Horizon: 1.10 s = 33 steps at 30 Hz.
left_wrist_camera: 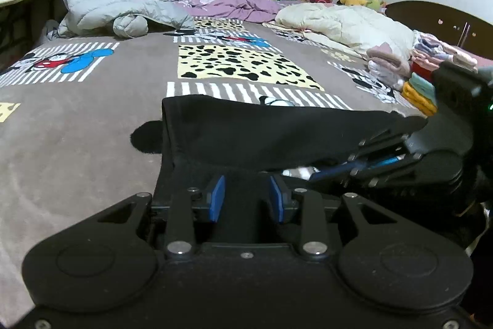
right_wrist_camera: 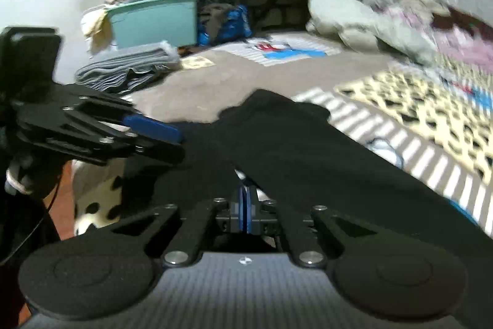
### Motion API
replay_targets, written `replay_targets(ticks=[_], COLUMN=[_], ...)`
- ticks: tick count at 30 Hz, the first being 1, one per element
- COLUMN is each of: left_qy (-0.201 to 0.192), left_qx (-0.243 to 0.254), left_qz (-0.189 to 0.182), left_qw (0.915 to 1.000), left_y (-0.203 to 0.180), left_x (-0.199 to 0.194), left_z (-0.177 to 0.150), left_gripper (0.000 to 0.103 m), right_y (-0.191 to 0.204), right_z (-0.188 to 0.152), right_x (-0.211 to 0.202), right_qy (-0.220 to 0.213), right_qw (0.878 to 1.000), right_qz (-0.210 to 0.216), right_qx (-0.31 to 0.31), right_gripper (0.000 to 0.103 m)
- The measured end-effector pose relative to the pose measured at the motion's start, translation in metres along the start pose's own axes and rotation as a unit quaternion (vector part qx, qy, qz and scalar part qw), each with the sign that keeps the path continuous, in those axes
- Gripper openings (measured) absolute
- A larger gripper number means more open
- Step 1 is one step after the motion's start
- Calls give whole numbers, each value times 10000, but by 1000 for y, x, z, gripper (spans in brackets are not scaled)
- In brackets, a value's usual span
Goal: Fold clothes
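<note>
A black garment point(left_wrist_camera: 277, 131) is held up over the near part of the bed and casts a shadow on the cover. In the left wrist view my left gripper point(left_wrist_camera: 246, 187) has its blue pads a little apart, with a bunch of the black cloth between them and draped over the tips. My right gripper point(left_wrist_camera: 317, 174) reaches in from the right under the same cloth. In the right wrist view the garment point(right_wrist_camera: 308, 150) runs away from my right gripper point(right_wrist_camera: 245, 190). Its pads are pressed together and its tips are hidden in the cloth. My left gripper point(right_wrist_camera: 175, 141) bites the garment's left edge.
The cartoon-print bed cover point(left_wrist_camera: 77, 128) spreads ahead. A stack of folded clothes point(left_wrist_camera: 422, 88) sits at the right. A cream quilt point(left_wrist_camera: 339, 20), a grey puffer jacket point(left_wrist_camera: 107, 11) and a purple blanket point(left_wrist_camera: 234, 5) lie at the back. Beside the bed are a teal box point(right_wrist_camera: 157, 20) and folded grey blankets point(right_wrist_camera: 123, 70).
</note>
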<state>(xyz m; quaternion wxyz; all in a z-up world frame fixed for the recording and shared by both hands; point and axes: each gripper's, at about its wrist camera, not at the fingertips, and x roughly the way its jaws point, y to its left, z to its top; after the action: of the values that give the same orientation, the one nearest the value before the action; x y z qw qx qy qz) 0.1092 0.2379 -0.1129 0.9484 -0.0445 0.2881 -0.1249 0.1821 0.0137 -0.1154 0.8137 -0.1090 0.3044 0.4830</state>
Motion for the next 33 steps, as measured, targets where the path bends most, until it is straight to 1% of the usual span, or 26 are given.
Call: replay_targets(ticks=[1,3,5,6,7,9,10,11,13,14,15,16,17,18,21,23,26,29,32,33], left_qy=[2,-9,-24,-42,-66,-141,-169,-174,-180,-188,-204,-219,-231,-238,-235,-235,-244,-233,-249,-239], left_qx=[6,13,41,24,1,-85,-142,-210,-317,-425,-643,-862,-1111,-1387,-1907,-2029,-1968,-1916,-1651,-1561], left_qz=[2,-15,1,16,29,61,69,101,343,476,588,613,616,571,379,268,177,185,131,97], left_qw=[10000,10000,10000,10000,10000,9998,9997,9996,9987,9978,9960,9942,9916,9884,9806,9786,9800,9810,9859,9874], left_y=[-1,-1,-3,-2,-1,2,3,6,11,15,24,32,40,49,65,69,72,81,88,89], left_x=[0,1,1,0,0,-1,-1,-1,-3,-4,-7,-10,-13,-15,-12,-9,-1,9,22,27], left_z=[0,0,1,1,2,2,3,3,2,2,2,2,1,1,-2,-1,8,23,46,52], left_gripper=[30,30,30,30,30,30,30,30,30,30,30,32,35,43,44,44,43,43,42,39], right_y=[-2,-2,-3,-4,-4,0,4,9,19,28,36,43,46,49,51,53,57,52,49,48], right_z=[-3,-6,-4,-4,-4,-8,-11,-14,-20,-24,-29,-33,-37,-40,-41,-38,-38,-36,-36,-36], right_x=[7,11,3,-3,-9,-23,-30,-38,-44,-41,-36,-32,-31,-30,-30,-29,-24,-26,-25,-24], right_qy=[149,210,88,22,-41,-135,-170,-218,-222,-121,33,167,174,181,141,147,270,216,185,174], right_qw=[9999,9997,9998,9996,9994,9986,9983,9983,9989,9990,9983,9972,9972,9972,9978,9976,9961,9977,9980,9981], right_qz=[-25,-46,-39,-133,-234,-516,-560,-527,-350,-274,-323,-369,-394,-419,-474,-492,-578,-521,-521,-508], right_qx=[36,70,196,233,250,29,-71,-131,-225,-332,-491,-626,-607,-588,-451,-455,-610,-388,-318,-288], right_gripper=[4,6,8,12,13,15,16,15,15,14,15,15,15,15,15,15,15,15,15,15])
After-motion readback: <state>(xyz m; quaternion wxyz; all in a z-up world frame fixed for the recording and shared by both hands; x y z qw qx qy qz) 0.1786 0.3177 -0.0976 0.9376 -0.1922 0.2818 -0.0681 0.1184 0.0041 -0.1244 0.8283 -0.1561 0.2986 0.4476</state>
